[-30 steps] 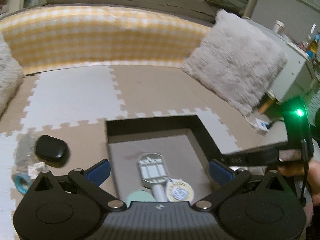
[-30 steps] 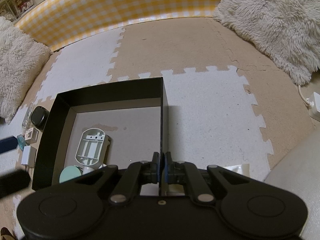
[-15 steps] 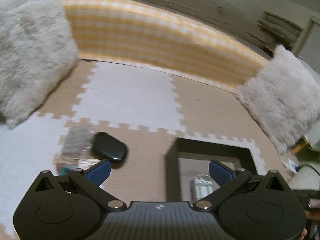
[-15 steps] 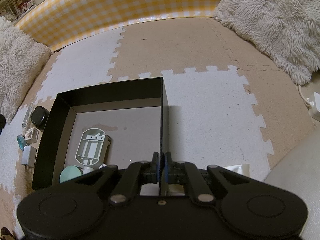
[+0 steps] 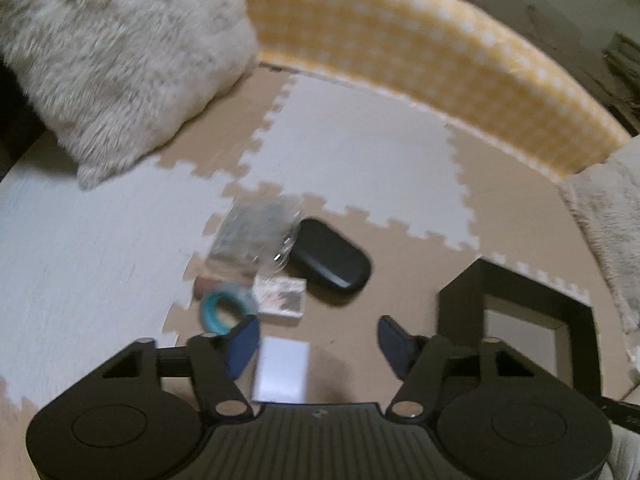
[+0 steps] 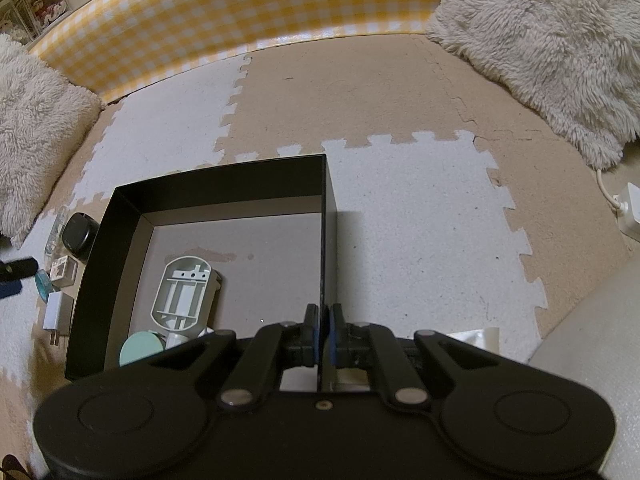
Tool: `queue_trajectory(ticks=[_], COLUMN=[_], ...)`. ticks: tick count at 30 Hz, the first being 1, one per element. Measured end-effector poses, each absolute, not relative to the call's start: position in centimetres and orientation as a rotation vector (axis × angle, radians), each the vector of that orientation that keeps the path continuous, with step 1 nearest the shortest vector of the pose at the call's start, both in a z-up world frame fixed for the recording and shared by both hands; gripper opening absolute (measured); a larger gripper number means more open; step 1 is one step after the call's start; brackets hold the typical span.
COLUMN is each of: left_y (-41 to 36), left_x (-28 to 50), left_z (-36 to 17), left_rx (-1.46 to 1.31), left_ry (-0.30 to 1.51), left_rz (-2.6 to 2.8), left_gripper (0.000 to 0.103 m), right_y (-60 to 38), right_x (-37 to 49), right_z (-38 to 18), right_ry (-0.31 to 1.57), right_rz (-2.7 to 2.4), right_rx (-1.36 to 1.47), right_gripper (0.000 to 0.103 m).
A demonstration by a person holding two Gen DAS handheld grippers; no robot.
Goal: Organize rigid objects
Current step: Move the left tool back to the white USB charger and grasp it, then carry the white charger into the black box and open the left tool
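Note:
A black open box sits on the foam mat and holds a white oval plastic part and a mint disc. My right gripper is shut on the box's right wall. Left of the box lie a black case, a clear bag, a small picture box, a teal tape ring and a white charger block. My left gripper hovers over these with its jaws closing. The charger lies between its fingers, close to the left pad and well clear of the right pad.
Fluffy cushions lie at both sides. A yellow checked bumper runs along the back. A white plug with a cable lies at the right edge. The box corner is just right of my left gripper.
My left gripper has swung left from above the box to above the loose things beside it, and its jaws have narrowed. The right gripper and the box have stayed still.

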State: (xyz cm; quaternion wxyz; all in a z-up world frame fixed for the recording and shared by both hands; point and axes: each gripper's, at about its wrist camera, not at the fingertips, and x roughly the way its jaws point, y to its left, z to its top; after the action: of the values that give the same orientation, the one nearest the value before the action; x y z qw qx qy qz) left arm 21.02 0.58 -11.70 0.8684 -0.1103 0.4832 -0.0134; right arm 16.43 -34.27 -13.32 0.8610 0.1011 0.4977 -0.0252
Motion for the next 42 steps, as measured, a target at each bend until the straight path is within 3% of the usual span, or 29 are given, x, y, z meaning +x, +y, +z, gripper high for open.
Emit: queue_trajectory(ticks=[9, 30, 42], left_y=[1.1, -0.4, -3.4], left_x=[21.1, 21.2, 20.2], left_z=[-15.0, -15.6, -10.4], left_rx=[-0.244, -0.220, -0.272], left_ry=[1.115, 1.102, 0.959], left_rz=[0.024, 0.003, -0.159], left_gripper=[0.043, 0.038, 0.038], right_y=[-34.3, -34.3, -34.3], right_x=[16.4, 16.4, 16.5], right_z=[-13.3, -13.3, -13.3], right_ry=[1.044, 1.045, 1.045], right_rz=[-0.053, -0.053, -0.053], right_rx=[0.212, 0.212, 0.212], right_gripper=[0.006, 0.006, 0.006])
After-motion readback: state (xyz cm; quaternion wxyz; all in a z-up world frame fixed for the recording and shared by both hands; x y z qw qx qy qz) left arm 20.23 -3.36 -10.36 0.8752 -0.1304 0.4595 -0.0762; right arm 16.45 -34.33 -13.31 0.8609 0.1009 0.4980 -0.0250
